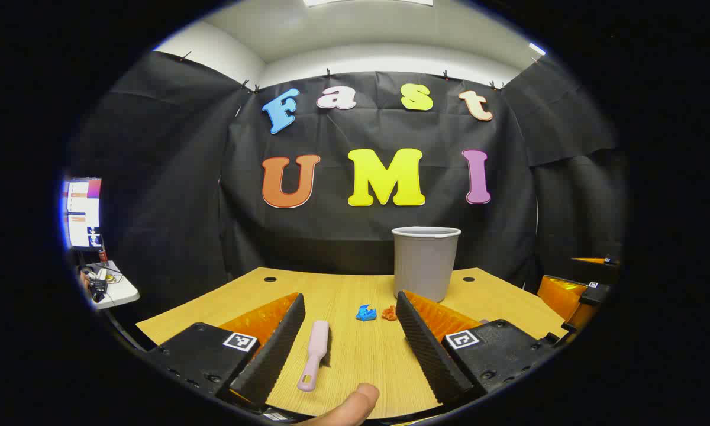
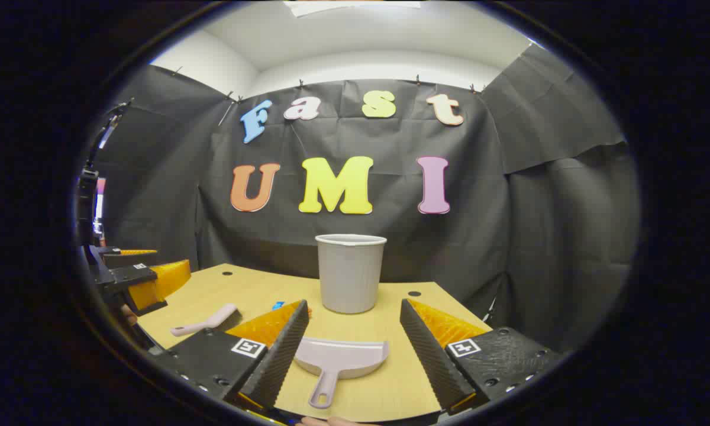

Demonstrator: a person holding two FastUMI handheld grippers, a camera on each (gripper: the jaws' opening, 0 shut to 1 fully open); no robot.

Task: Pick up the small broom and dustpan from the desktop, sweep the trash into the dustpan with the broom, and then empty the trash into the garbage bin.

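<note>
Left gripper view, left to right: a side table (image 1: 115,290) with clutter and a monitor (image 1: 83,212) above it sit off the desk's left edge. The left gripper (image 1: 349,337) hovers over the wooden desk (image 1: 355,361) with jaws spread wide, nothing between the fingers. The small broom (image 1: 313,362) lies flat on the desk between the fingers, nearer the left one, handle toward the camera, touching neither. A fingertip (image 1: 355,405) of the holding hand shows at the bottom edge. Farther back sit two bits of trash: a blue scrap (image 1: 365,313) and an orange scrap (image 1: 389,313), just beside each other, in front of the grey garbage bin (image 1: 426,260) (upright, toward the desk's back edge). The other gripper's body shows at far right.

Right gripper view, left to right: the left gripper (image 2: 139,281) at far left, the broom (image 2: 204,322) near it on the desk (image 2: 260,284). The right gripper (image 2: 352,340) is also wide open, empty. The dustpan (image 2: 340,358) lies flat between its fingers, handle toward the camera, untouched. The bin (image 2: 350,272) stands upright behind the dustpan.
</note>
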